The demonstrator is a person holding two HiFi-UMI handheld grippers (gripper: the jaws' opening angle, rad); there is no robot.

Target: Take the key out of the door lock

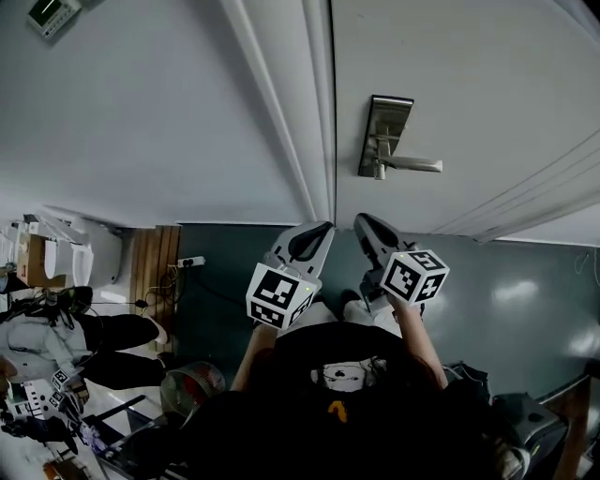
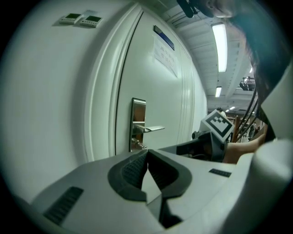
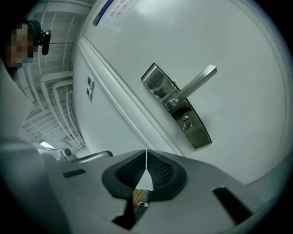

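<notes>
On the white door (image 1: 450, 84), a brushed-metal lock plate (image 1: 386, 114) carries a lever handle (image 1: 414, 165) that points away from the door's edge. The key (image 1: 380, 172) sits in the lock just under that lever, its small metal head sticking out from the lower part of the plate. The left gripper view shows it as a short stub below the handle.

Both tools hang low in front of the person's dark shirt (image 1: 337, 394), well apart from the lock and over the dark grey-green floor (image 1: 506, 281). The left tool (image 1: 317, 234) and the right tool (image 1: 367, 228) are side by side and point up toward the door, with a gap between them. Each carries 1 marker cube, the left cube (image 1: 279, 295) and the right cube (image 1: 413, 277).

The left tool is clenched: its 2 ribbed pads (image 2: 132, 170) meet at the tip and hold nothing. The right tool is clenched the same way, pads (image 3: 160, 171) pressed together and empty, aimed just below the plate.

Left of the door runs the white frame (image 1: 281, 112), then a plain wall (image 1: 141, 112) with a small control panel (image 1: 52, 14) near the top corner.
</notes>
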